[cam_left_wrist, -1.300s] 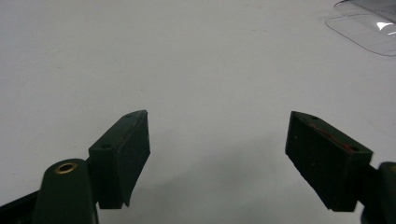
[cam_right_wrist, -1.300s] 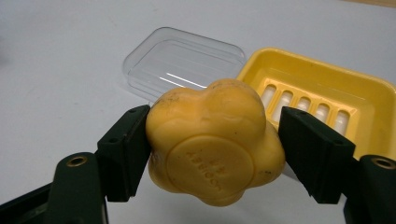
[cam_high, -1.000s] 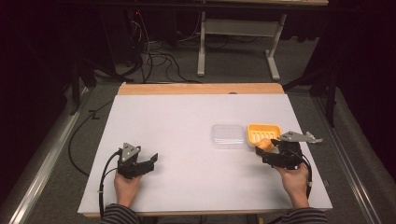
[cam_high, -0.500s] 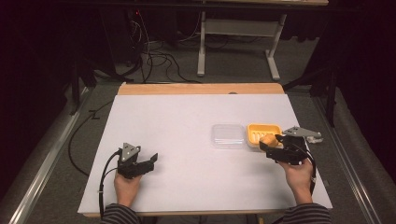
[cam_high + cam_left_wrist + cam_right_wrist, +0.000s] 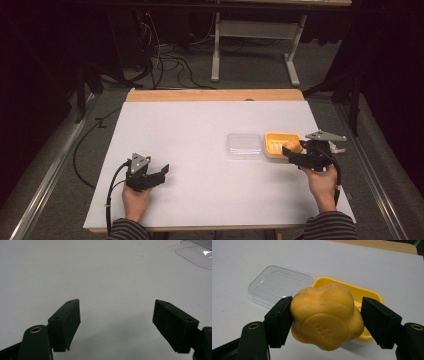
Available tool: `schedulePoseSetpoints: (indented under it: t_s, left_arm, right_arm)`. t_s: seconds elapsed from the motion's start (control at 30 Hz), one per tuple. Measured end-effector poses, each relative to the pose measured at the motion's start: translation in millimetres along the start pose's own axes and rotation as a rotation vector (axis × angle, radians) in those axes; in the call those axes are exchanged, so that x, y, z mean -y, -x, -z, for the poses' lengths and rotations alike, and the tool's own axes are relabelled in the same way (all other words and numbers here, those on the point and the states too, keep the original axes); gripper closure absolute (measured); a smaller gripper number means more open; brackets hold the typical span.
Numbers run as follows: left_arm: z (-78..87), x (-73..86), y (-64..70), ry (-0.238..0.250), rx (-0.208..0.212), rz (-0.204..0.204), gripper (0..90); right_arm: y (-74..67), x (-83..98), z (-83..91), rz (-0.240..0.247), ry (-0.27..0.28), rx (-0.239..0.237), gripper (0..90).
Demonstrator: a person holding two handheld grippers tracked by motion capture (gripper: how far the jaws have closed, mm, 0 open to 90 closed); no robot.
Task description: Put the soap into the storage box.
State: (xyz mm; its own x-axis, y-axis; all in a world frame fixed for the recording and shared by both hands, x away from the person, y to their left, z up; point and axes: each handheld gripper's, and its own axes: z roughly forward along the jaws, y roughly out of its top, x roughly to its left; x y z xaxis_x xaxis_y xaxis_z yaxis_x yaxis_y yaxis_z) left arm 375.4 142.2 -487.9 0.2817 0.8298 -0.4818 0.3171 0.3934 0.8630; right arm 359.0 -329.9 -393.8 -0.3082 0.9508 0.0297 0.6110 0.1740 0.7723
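Note:
A yellow flower-shaped soap [image 5: 327, 317] sits between the jaws of my right gripper [image 5: 327, 302], which is shut on it. In the high view the soap [image 5: 291, 145] hangs over the near right part of a yellow soap dish [image 5: 272, 142], held by the right gripper [image 5: 291, 150]. The dish's rim [image 5: 364, 293] shows just behind the soap. A clear plastic lid [image 5: 244, 145] lies flat on the table, touching the dish's left side. My left gripper [image 5: 162, 172] rests at the near left of the table, open, with bare tabletop between its jaws [image 5: 116, 307].
The white table [image 5: 200, 130] has a wooden strip along its far edge [image 5: 215, 95]. The clear lid [image 5: 197, 255] lies far ahead and to the right of the left gripper. Cables and a metal stand leg [image 5: 216, 50] are on the dark floor beyond.
My right gripper has carried the soap a little farther away and to the right, from beside the dish's near edge to over the dish. The left gripper has stayed still.

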Motion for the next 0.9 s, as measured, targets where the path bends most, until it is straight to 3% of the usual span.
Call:
schedulePoseSetpoints:
  t_s: [0.63,0.9]
  left_arm:
    - [-0.2,0.0,0.0,0.0,-0.001,0.001,22.8]
    - [0.0,0.0,-0.1,-0.001,-0.003,-0.003,22.6]
  right_arm:
    - [14.1,-8.6,-23.8,-0.038,-0.057,0.0,28.8]
    - [18.0,-9.7,-42.3,-0.04,-0.09,0.01,29.3]
